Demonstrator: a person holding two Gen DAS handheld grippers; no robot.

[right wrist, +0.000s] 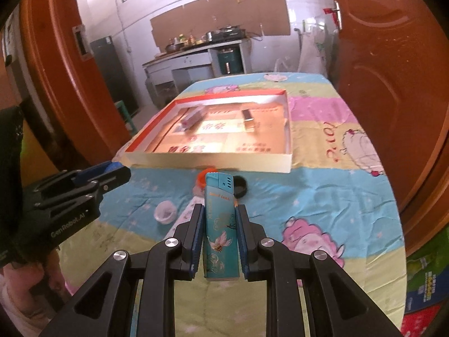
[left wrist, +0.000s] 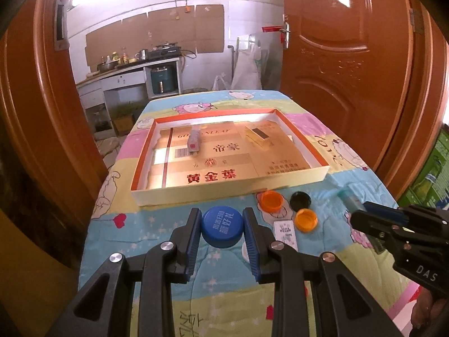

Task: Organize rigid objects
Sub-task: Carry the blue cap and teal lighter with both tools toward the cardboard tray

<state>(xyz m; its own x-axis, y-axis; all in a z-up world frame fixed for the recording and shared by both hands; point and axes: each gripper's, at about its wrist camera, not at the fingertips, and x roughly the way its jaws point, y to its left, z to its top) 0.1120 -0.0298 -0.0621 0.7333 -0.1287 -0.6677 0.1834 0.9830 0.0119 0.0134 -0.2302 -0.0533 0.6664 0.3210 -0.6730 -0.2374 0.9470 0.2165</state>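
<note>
My left gripper (left wrist: 222, 219) is shut on a blue bottle cap (left wrist: 221, 227) with white print, held above the patterned cloth near the box's front wall. My right gripper (right wrist: 219, 213) is shut on a teal lighter (right wrist: 220, 224) that stands lengthwise between the pads. The left wrist view shows that gripper (left wrist: 362, 210) at the right, the lighter (left wrist: 350, 196) poking out ahead of it. A shallow orange-rimmed box (left wrist: 297, 178) lies ahead, holding a pink-ended small packet (left wrist: 193, 141) and a gold packet (left wrist: 259, 136).
Two orange caps (left wrist: 271, 200) (left wrist: 306, 220), a black cap (left wrist: 300, 200) and a small printed card (left wrist: 285, 231) lie on the cloth in front of the box. A white cap (right wrist: 165, 211) rests to the left in the right wrist view. Brown doors flank the table.
</note>
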